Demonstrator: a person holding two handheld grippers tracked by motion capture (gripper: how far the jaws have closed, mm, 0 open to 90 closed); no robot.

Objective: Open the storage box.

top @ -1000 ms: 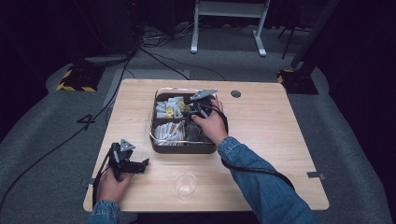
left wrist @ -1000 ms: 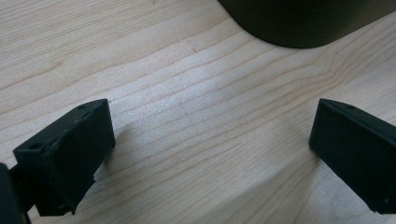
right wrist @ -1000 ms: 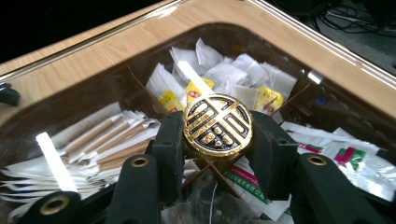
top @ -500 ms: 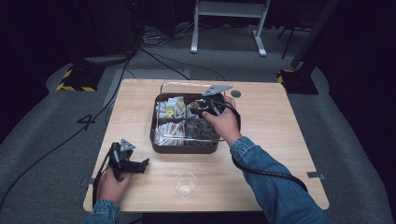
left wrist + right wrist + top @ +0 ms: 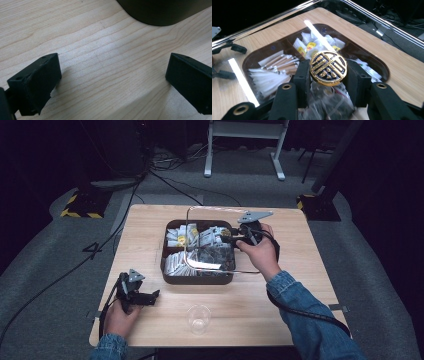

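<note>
On the desk (image 5: 310, 285) there are one dark compartment tray (image 5: 197, 279) of sachets, one clear glass lid (image 5: 220, 240) and one clear cup (image 5: 198, 318).

At the left, the left gripper (image 5: 145, 296) lies low on the desk in the person's left hand (image 5: 120, 316), pointing toward the tray. Its two fingers (image 5: 37, 80) stand wide apart with bare wood between them; the tray's dark corner lies ahead of them.

The cup stands on the desk just right of that gripper.

Farther right, the right gripper (image 5: 227, 239) is held level above the tray in the right hand (image 5: 260, 254). Its fingers (image 5: 303, 77) are clamped on the lid's round gold-patterned knob (image 5: 328, 68), with the lid lifted and tilted over the tray.
</note>
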